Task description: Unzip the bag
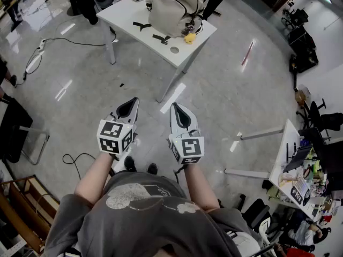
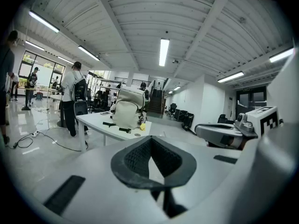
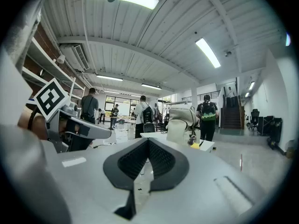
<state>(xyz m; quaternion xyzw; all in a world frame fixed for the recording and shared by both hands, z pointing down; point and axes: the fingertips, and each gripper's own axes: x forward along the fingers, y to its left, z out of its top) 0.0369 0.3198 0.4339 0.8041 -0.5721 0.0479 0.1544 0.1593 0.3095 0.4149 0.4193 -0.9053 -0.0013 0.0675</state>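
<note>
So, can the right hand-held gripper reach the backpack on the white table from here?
Probably not yet. The right hand-held gripper is held shut near the person, and open floor separates it from the table with the backpack. Nothing blocks the way, so stepping forward should do it.

The bag point(image 1: 174, 9) sits on the table point(image 1: 126, 23), far off — a small lump point(image 1: 189, 37) lies just right of it. Near, the left gripper point(image 1: 130, 104) and right gripper point(image 1: 178, 109) hang side by side.
</note>
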